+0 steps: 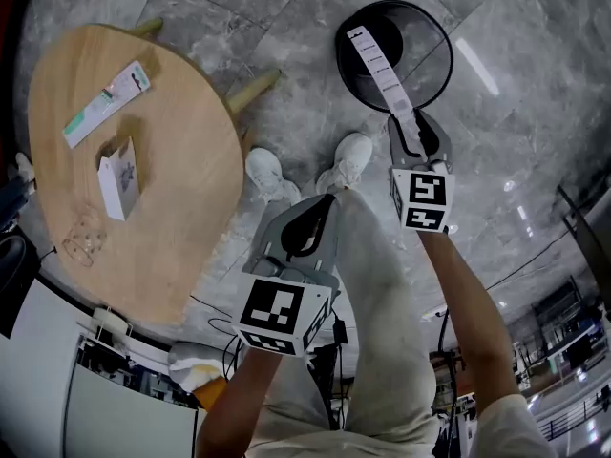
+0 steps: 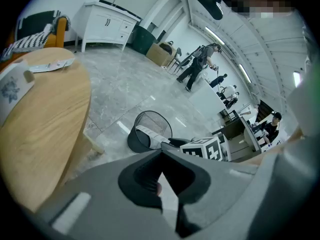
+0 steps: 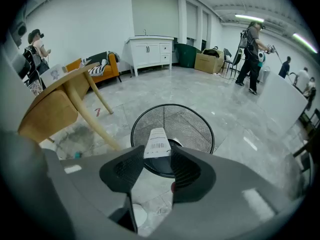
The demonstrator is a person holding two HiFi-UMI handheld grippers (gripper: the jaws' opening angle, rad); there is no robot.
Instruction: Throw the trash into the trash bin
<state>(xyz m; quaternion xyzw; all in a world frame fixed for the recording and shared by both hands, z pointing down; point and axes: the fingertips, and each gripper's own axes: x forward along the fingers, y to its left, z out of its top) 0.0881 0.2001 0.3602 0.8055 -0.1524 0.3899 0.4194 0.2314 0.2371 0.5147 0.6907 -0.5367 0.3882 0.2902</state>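
A black mesh trash bin [image 1: 425, 51] stands on the grey floor ahead of me. My right gripper [image 1: 412, 127] hangs at the bin's near rim, shut on one end of a long white paper strip [image 1: 377, 60] that reaches out over the bin's mouth. In the right gripper view the strip [image 3: 157, 143] stands pinched between the pads of my right gripper [image 3: 158, 153], with the bin [image 3: 192, 124] right below. My left gripper [image 1: 327, 200] is lower, over my leg, shut with nothing in it. Its own view shows the left gripper [image 2: 161, 153] with tips together and the bin [image 2: 135, 140] beyond.
A round wooden table [image 1: 181, 189] stands to the left, carrying a long flat packet [image 1: 107, 103], a small white carton [image 1: 119, 177] and a clear wrapper [image 1: 84, 239]. My white shoes [image 1: 353, 156] are just short of the bin. Several people stand far off across the room.
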